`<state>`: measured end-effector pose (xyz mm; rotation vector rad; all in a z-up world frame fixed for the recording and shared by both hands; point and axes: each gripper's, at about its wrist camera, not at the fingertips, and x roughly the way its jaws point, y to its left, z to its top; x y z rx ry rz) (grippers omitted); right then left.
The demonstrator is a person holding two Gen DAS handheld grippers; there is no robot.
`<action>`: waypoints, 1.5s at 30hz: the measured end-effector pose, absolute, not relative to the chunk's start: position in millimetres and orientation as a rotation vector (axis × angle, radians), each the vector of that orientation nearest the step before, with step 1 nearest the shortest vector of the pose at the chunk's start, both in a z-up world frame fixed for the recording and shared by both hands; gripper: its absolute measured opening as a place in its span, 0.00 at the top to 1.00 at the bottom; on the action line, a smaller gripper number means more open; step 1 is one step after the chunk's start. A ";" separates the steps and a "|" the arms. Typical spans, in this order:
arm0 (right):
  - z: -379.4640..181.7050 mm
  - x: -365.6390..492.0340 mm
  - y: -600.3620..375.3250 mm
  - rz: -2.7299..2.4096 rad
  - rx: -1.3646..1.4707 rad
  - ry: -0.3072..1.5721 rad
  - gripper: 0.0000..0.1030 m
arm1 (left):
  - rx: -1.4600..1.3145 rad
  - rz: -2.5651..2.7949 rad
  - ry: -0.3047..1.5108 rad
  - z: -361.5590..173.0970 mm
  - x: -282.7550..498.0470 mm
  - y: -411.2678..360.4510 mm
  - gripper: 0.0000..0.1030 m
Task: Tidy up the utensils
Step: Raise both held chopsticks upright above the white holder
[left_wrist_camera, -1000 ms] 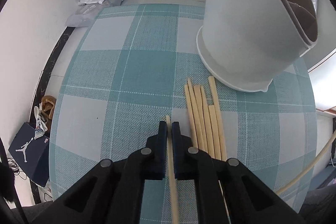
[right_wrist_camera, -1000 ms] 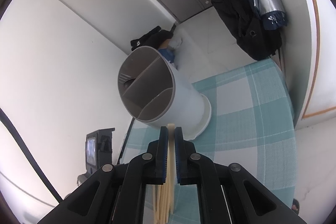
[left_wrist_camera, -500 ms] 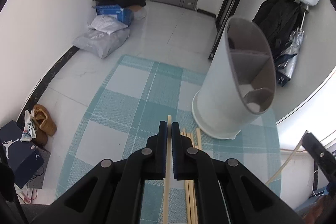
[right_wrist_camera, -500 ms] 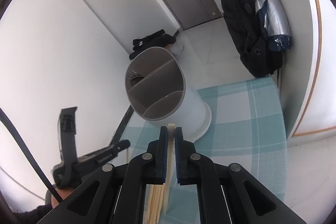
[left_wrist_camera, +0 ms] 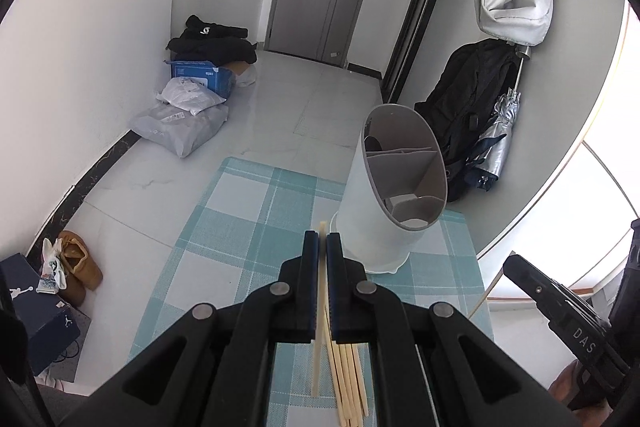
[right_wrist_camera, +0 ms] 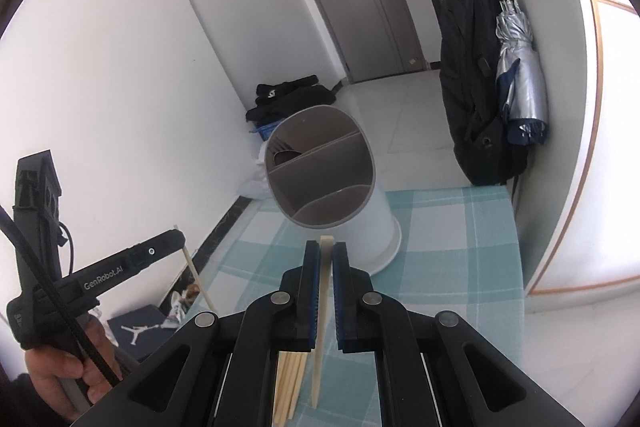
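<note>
One pale wooden chopstick (left_wrist_camera: 320, 307) is clamped in the jaws of the left gripper (left_wrist_camera: 322, 247). A second pale wooden chopstick (right_wrist_camera: 323, 307) is clamped in the jaws of the right gripper (right_wrist_camera: 326, 255). Both sticks are held lengthwise along the jaws, tips poking just past the jaw ends, tails hanging back toward the table.

The white cylindrical utensil holder with grey slanted rim and inner dividers (left_wrist_camera: 394, 195) is seen ahead of both jaws, standing on the teal-and-white checked tablecloth (left_wrist_camera: 248, 227); its mouth is tilted toward the cameras. From the left jaws it lies ahead and to the right; from the right jaws it lies almost dead ahead, slightly left. Judged from that, the right stick is already aimed at the opening; the left one needs a swing to the right. Neither tip is inside a compartment yet. A dark utensil is visible in the far compartment.

The remaining loose bundle of pale chopsticks (left_wrist_camera: 348, 379) is left flat on the cloth below the jaws, long axes running toward the holder.

Readable text: "GenRobot.AI" on the left gripper's side in the right wrist view, "DAS" on the black right gripper body (left_wrist_camera: 576, 331) at the left view's edge. A Jumpman logo is printed on the dark blue shoebox (left_wrist_camera: 36, 323) on the floor.
</note>
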<state>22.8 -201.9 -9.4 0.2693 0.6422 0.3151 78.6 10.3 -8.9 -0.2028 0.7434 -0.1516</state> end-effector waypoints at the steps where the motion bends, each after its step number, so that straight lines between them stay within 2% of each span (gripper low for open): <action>1: -8.8 21.7 -200.9 0.316 0.265 0.641 0.95 | -0.201 -0.155 0.740 -7.8 76.1 10.6 0.99; 17: 2.0 6.7 -191.9 0.293 0.227 0.644 0.95 | -0.194 -0.245 0.775 0.5 62.6 14.3 0.99; 31: 20.0 6.5 -199.1 0.302 0.232 0.606 0.95 | -0.139 -0.365 0.745 48.2 71.2 -0.3 1.00; 45: 110.8 52.9 -219.3 0.299 0.213 0.534 0.95 | -0.275 -0.447 0.725 114.1 136.2 -3.6 1.00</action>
